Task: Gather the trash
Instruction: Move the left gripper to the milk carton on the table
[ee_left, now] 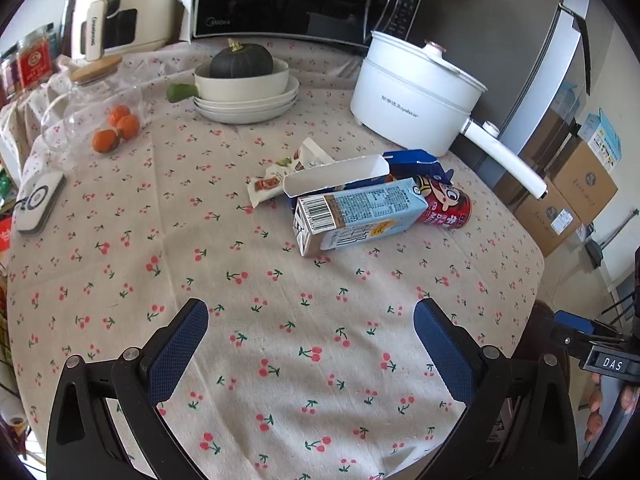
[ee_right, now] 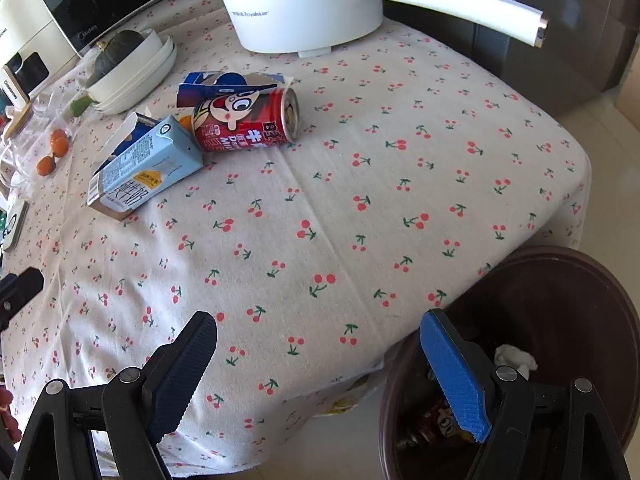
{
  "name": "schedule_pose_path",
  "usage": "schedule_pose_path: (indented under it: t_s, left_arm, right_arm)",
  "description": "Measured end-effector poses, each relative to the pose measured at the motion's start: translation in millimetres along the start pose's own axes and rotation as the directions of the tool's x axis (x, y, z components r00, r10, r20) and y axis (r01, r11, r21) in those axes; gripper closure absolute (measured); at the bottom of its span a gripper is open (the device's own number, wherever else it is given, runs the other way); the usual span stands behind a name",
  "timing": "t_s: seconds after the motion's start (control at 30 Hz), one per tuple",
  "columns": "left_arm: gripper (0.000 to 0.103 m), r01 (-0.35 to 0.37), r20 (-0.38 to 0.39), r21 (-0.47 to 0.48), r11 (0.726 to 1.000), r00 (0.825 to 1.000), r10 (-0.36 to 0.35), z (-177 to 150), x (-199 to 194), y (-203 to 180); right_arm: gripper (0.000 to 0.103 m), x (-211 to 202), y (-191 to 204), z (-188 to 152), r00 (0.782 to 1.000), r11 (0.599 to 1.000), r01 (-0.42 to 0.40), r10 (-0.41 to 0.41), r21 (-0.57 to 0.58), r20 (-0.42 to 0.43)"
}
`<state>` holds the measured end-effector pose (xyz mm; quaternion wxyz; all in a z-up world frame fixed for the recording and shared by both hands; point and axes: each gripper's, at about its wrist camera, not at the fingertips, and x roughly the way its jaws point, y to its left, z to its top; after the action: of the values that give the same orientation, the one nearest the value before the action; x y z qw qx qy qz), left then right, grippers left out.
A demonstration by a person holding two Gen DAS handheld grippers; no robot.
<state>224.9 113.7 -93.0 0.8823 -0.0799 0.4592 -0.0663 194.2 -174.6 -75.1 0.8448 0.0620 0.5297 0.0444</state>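
Trash (ee_left: 360,212) lies well ahead of both wide-spread, empty tongs (ee_left: 310,344).

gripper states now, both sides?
Left gripper: open, empty, above the tablecloth.
Right gripper: open, empty, over the table edge by the trash bin.

Bright, even daylight, soft shadows, sharp focus, strong fisheye edge-warping.
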Motion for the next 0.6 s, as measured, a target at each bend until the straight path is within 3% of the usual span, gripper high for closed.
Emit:
schedule_pose_path:
  t_s: [0.1, 0.2, 0.3, 0.43, 0.6]
  left_arm:
    - [0.0, -0.034, -0.03, 0.114, 0.993, 0.999, 0.038, 14.3, 18.3, -6.4]
    - [0.0, -0.064, 0.01, 0.173, 0.983, 0.998, 0.063, 25.8, 25.5, -10.0]
    - [0.001, 0.006, 0.004, 0.167, 0.986, 1.0, -0.007, 41.6, 33.4, -6.7]
    - [0.002, 0.018, 0.012, 0.196, 0.98, 1.0, -0.021, 57.7, 45.4, -8.8]
    - [0.018, 0.166, -0.025, 0.156, 0.974, 0.986, -0.164, 63.9, 58.4, -12.5]
  right_arm:
    - [0.016, 3.7, -3.1, 3.7, 1.0, 1.0, 0.012, -0.012, -0.006, -0.003]
    - [0.016, 6.0, -10.7, 5.1, 1.0, 0.999, 0.029, -0.029, -0.014, -0.009]
    - [0.016, 7.7, -20.6, 5.1, 0.998, 0.998, 0.055, -0.056, -0.031, -0.017]
    - [0.016, 9.8, -37.5, 3.0, 0.996, 0.996, 0.085, -0.086, -0.028, -0.03]
    - [0.016, 12.0, -52.0, 1.9, 0.993, 0.994, 0.104, -0.106, -0.03, -0.047]
